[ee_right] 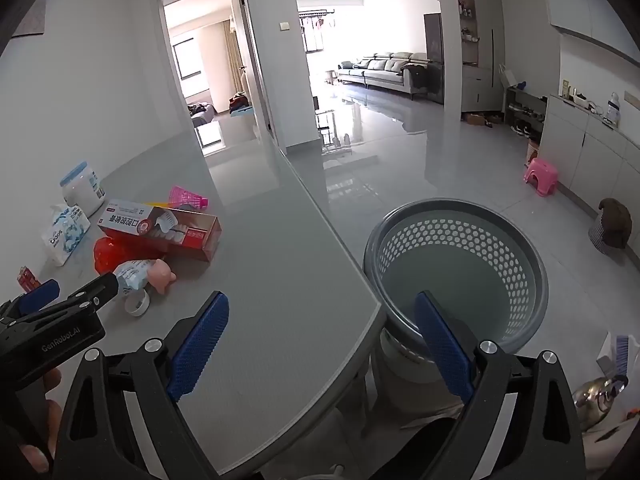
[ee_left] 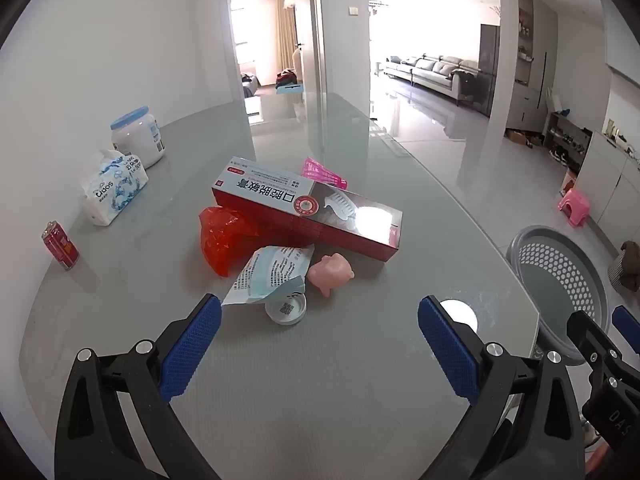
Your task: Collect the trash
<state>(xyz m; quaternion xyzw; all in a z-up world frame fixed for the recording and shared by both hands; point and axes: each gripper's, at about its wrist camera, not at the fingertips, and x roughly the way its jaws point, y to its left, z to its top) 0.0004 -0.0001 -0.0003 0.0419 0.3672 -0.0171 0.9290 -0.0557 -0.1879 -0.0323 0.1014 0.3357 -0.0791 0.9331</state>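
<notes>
1. Left wrist view: the left claw (ee_left: 318, 346) hangs over the grey table (ee_left: 320, 400) with its blue pads spread wide and nothing between them.
2. Just ahead of it lies the trash. A white cap (ee_left: 285, 308) is nearest, between the pad tips. A torn light-blue packet (ee_left: 272, 274) overlaps the cap's far edge, and a pink pig toy (ee_left: 331, 273) sits just right of the packet.
3. Beyond those are a red plastic bag (ee_left: 224, 236) and a long red toothpaste box (ee_left: 308, 206) lying across the bag, with a pink shuttlecock (ee_left: 322, 172) behind the box.
4. Far to the claw's left stand a red can (ee_left: 60, 245), a tissue pack (ee_left: 112, 188) and a white jar (ee_left: 138, 136) with a blue lid.
5. To the right, past the table edge, sits a grey perforated basket (ee_left: 560, 280) on the floor.
6. Right wrist view: the right claw (ee_right: 322, 346) is also wide open and empty, straddling the table's corner (ee_right: 280, 280).
7. The basket (ee_right: 456, 272) is directly ahead of its right pad, below the table. It looks empty.
8. The trash pile, with the toothpaste box (ee_right: 160, 228) on top, lies well to this claw's left, beside the left claw (ee_right: 76, 286).
</notes>
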